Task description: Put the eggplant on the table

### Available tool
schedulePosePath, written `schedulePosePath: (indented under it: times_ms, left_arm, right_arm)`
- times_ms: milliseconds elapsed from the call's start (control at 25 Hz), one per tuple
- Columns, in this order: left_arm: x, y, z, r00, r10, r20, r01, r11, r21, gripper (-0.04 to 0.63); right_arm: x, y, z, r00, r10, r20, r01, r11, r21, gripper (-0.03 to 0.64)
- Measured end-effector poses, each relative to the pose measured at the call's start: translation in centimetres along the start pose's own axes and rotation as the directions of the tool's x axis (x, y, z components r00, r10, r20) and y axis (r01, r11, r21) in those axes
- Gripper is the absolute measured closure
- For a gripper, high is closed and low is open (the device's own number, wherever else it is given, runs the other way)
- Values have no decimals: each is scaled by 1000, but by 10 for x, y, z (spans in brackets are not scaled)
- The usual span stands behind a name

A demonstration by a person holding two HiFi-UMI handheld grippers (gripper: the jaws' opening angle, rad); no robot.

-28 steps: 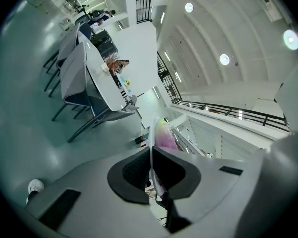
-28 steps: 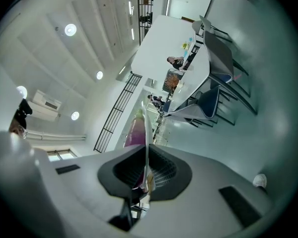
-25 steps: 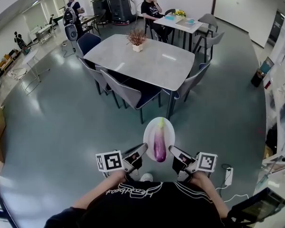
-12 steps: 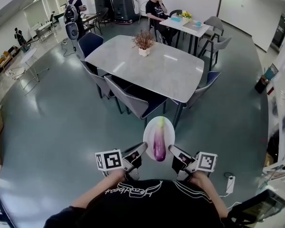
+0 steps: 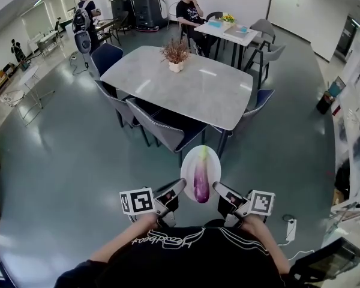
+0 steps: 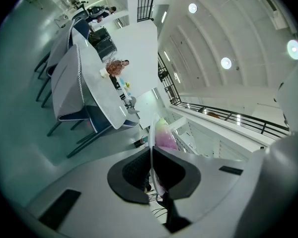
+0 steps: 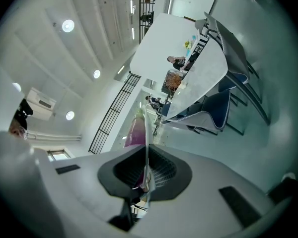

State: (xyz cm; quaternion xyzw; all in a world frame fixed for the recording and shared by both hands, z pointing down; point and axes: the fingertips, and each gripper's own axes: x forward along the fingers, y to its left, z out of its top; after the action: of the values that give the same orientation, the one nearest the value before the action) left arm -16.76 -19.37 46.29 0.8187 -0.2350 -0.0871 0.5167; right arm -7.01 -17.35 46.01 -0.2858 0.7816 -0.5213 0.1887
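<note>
The eggplant (image 5: 201, 182) lies lengthwise on a white plate (image 5: 200, 159), its green stem toward the far end, and the plate is carried in the air over the grey floor (image 5: 66, 161), just in front of the person's chest. The left claw (image 5: 181, 186) pinches the plate's left rim and the right claw (image 5: 216, 188) pinches its right rim. In the left gripper view the plate (image 6: 151, 140) shows edge-on, with the two dark pads of the left claw (image 6: 151, 168) pressed onto the thin rim and the purple eggplant (image 6: 164, 136) just beyond them. The right gripper view gives the same picture from the other side: the right claw (image 7: 146, 171) is clamped on the plate (image 7: 147, 138) and the eggplant (image 7: 136, 131) lies past the pads. The pale desk (image 5: 192, 89) stands on the far side of the plate, its near corner close to it but clearly apart. A potted plant (image 5: 175, 54) sits toward the desk's far left part. Grey-backed chairs (image 5: 151, 117) are tucked along its near left side. A person (image 5: 188, 11) sits at a smaller desk (image 5: 223, 32) further back.
</note>
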Motion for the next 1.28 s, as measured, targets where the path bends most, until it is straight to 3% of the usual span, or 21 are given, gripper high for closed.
schedulePosePath:
  times_ms: [560,760,920,1280]
  left_arm:
    - [36,9,16,999,22,-31,-22,1000,7,572]
    - [61,27,42,998,49,-28,-48,999,21,572]
    - [81,50,63,997,72,-16,-72,997,-12,572]
    - [151,92,141,995,100,15,-99,994,-40,572]
  right_arm:
    - [4,-20,34,999,24,26,-25,999,39,597]
    - [25,-43,63,999,30,14,-31,998,48,597]
    - [47,-65,88,1000,30,-9,-29,997,71,597]
    - [104,-113,176,998,11,-65,-6,997,74,598]
